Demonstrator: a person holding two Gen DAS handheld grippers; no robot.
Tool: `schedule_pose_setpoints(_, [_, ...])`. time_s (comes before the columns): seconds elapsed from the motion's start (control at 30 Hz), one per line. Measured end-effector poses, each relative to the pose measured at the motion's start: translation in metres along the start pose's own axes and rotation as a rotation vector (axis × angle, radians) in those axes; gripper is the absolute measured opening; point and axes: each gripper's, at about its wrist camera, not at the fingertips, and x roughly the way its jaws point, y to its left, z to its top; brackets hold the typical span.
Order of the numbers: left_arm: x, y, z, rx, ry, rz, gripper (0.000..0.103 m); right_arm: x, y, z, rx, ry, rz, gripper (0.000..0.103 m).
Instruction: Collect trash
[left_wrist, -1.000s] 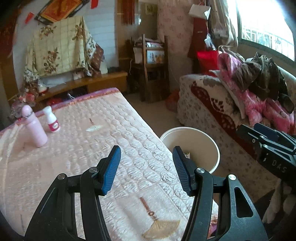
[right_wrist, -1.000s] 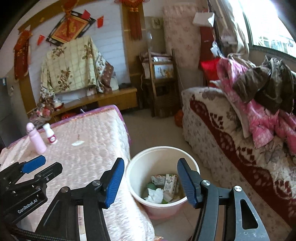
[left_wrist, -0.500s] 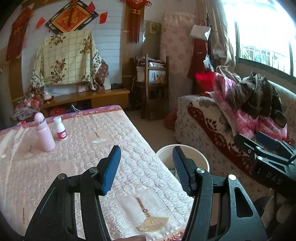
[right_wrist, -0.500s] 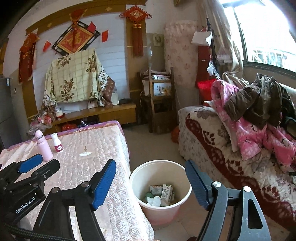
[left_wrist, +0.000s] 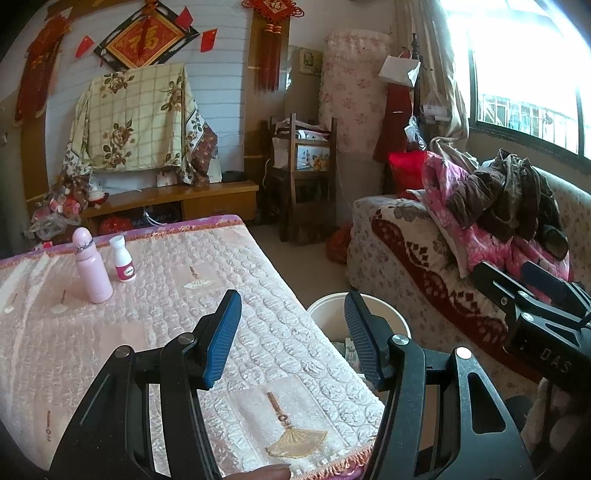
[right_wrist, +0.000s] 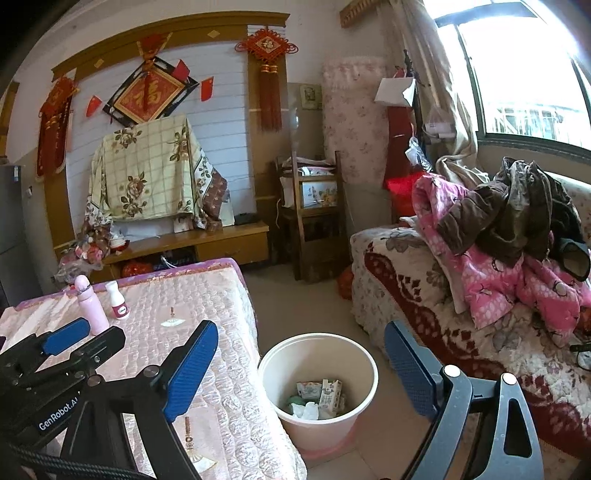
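A white trash bucket (right_wrist: 318, 384) stands on the floor beside the table; inside lie cartons and crumpled tissue (right_wrist: 317, 398). Its rim shows in the left wrist view (left_wrist: 332, 310). My left gripper (left_wrist: 291, 336) is open and empty, held above the table's near right edge. My right gripper (right_wrist: 301, 365) is open wide and empty, held above the bucket. Each gripper shows at the edge of the other's view.
A table with a pink quilted cloth (left_wrist: 147, 325) carries a pink bottle (left_wrist: 92, 271) and a small white bottle (left_wrist: 122, 259). A sofa piled with clothes (right_wrist: 498, 236) lies to the right. A wooden chair (right_wrist: 314, 218) and low cabinet (right_wrist: 192, 243) stand behind.
Both grippers have risen and pulled back, so more of the room and wall shows. The right gripper's fingers have spread wider. The left gripper stays open.
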Motion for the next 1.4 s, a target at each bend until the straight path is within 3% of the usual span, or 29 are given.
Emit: schedule_pose_setpoints(1.4, [0.0036,0.0021,-0.004,-0.009,0.017,-0.008,0.057,0.0061,-0.0081,-0.006,-0.002,0.025,-0.007,0.09])
